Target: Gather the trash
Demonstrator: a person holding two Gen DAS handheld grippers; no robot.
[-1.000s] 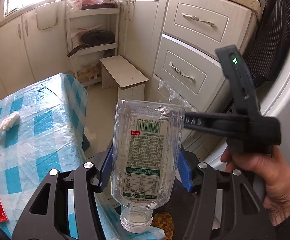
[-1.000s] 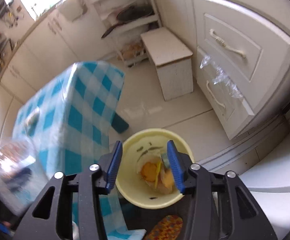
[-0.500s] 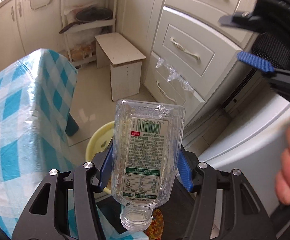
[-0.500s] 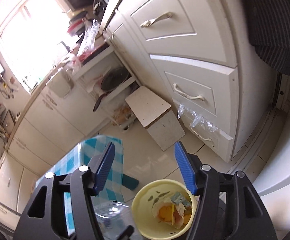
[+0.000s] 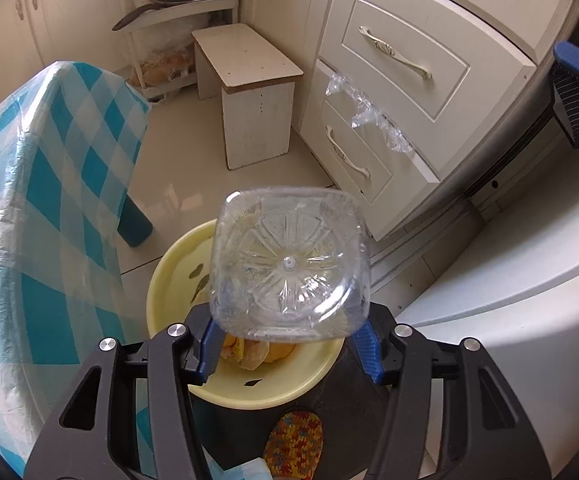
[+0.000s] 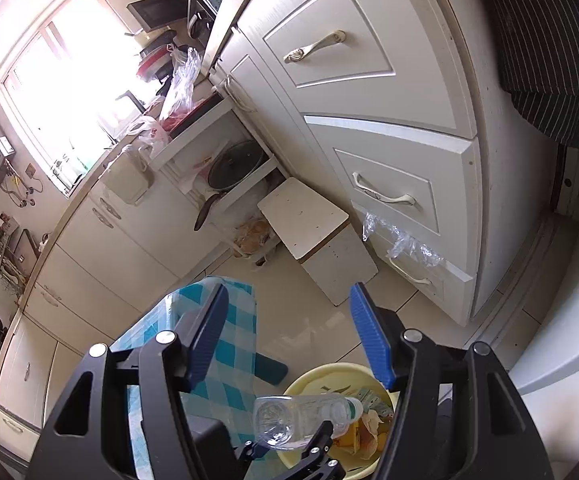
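A clear plastic bottle (image 5: pixel 289 264) is clamped between the blue pads of my left gripper (image 5: pixel 287 344), its square base turned toward the camera. It hangs right over a yellow bin (image 5: pixel 157 280) on the floor that holds orange peel and paper scraps (image 5: pixel 249 350). In the right wrist view the same bottle (image 6: pixel 301 420) lies tilted, cap end over the bin (image 6: pixel 329 376), with the left gripper (image 6: pixel 289 452) below it. My right gripper (image 6: pixel 287 336) stands open and holds nothing, above and behind the bin. One of its blue pads (image 5: pixel 577 64) shows at the left view's right edge.
A table under a blue checked cloth (image 5: pixel 49 200) stands left of the bin. A small white stool (image 5: pixel 249 80) and cream drawers (image 5: pixel 389 80) with plastic film (image 5: pixel 369 108) caught in them are behind. A white appliance (image 5: pixel 509 300) is on the right.
My left gripper has sunk and tipped downward with the bottle, from above the table edge to over the yellow bin. The right gripper rose, rolled toward the cupboards, and its jaws widened.
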